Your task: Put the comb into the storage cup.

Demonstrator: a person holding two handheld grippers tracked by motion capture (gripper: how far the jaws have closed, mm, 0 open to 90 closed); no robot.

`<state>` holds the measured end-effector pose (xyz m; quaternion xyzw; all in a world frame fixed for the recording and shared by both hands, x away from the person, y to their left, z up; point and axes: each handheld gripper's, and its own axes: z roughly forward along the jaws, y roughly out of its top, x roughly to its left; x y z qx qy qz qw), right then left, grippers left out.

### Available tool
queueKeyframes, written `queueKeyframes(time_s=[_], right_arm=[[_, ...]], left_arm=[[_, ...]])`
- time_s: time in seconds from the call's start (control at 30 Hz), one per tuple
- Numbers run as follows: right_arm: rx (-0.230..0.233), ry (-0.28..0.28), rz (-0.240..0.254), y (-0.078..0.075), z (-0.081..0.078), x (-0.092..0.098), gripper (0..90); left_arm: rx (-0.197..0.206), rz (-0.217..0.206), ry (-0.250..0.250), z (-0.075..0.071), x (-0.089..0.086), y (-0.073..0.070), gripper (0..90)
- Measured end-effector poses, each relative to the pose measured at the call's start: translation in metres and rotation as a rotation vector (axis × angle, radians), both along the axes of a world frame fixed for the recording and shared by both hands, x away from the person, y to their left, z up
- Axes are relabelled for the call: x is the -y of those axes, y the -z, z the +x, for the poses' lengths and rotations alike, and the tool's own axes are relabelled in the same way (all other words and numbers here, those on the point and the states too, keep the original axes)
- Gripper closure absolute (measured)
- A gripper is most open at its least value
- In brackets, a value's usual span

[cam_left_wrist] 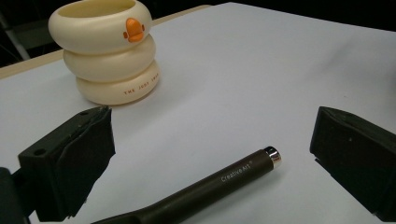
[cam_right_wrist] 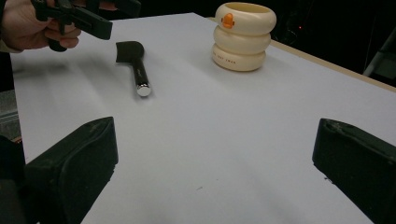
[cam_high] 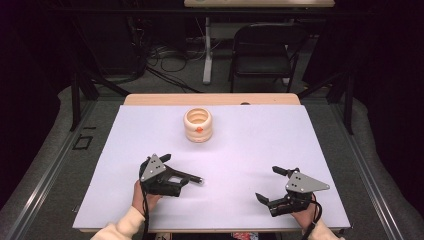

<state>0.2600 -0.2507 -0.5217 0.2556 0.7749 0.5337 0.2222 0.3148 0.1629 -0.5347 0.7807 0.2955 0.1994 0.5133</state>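
High view shows a white counter point(cam_high: 260, 150) with a cream ringed cup point(cam_high: 198, 125) standing upright toward its far middle, a small orange duck-bill mark on its side. Nearer the person, a dark brown tool with a silver end cap point(cam_high: 186, 177) lies flat on the counter, its capped end pointing toward the right side. The left tongs point(cam_high: 172, 170) sit over the broader end of this tool, held by the left hand point(cam_high: 142, 195); in the left gripper view the jaws stand wide apart with the tool's handle point(cam_left_wrist: 219, 179) lying between them, touching neither jaw, and the lettering "Creative Art" readable near the cap. The cup point(cam_left_wrist: 106, 49) stands beyond the left jaw in that view, well apart from the tool. The right tongs point(cam_high: 272, 185) rest low near the front right of the counter, also spread wide and holding nothing. The right gripper view shows the tool point(cam_right_wrist: 136, 65) farther off, and the cup point(cam_right_wrist: 243, 36) beyond it.
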Motion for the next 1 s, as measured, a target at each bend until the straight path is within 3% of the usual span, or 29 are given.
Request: queueKeyframes(time_s=[0.37, 0.43, 0.6, 0.83, 1.0], right_arm=[[-0.003, 0.0, -0.002, 0.0, 0.0, 0.0, 0.0], [-0.005, 0.001, -0.002, 0.0, 0.0, 0.0, 0.0], [-0.006, 0.001, -0.005, 0.0, 0.0, 0.0, 0.0], [-0.006, -0.003, -0.007, 0.0, 0.0, 0.0, 0.0], [-0.006, -0.002, -0.008, 0.0, 0.0, 0.0, 0.0]], left_arm=[[-0.036, 0.028, -0.014, 0.007, 0.012, 0.0, 0.9], [-0.041, 0.051, -0.024, 0.007, 0.016, 0.0, 6.5], [-0.055, 0.054, -0.017, 0.009, 0.02, 0.0, 18.5], [-0.115, 0.082, 0.036, 0.014, 0.028, 0.006, 40.6], [-0.157, 0.097, 0.046, 0.018, 0.033, 0.011, 60.3]])
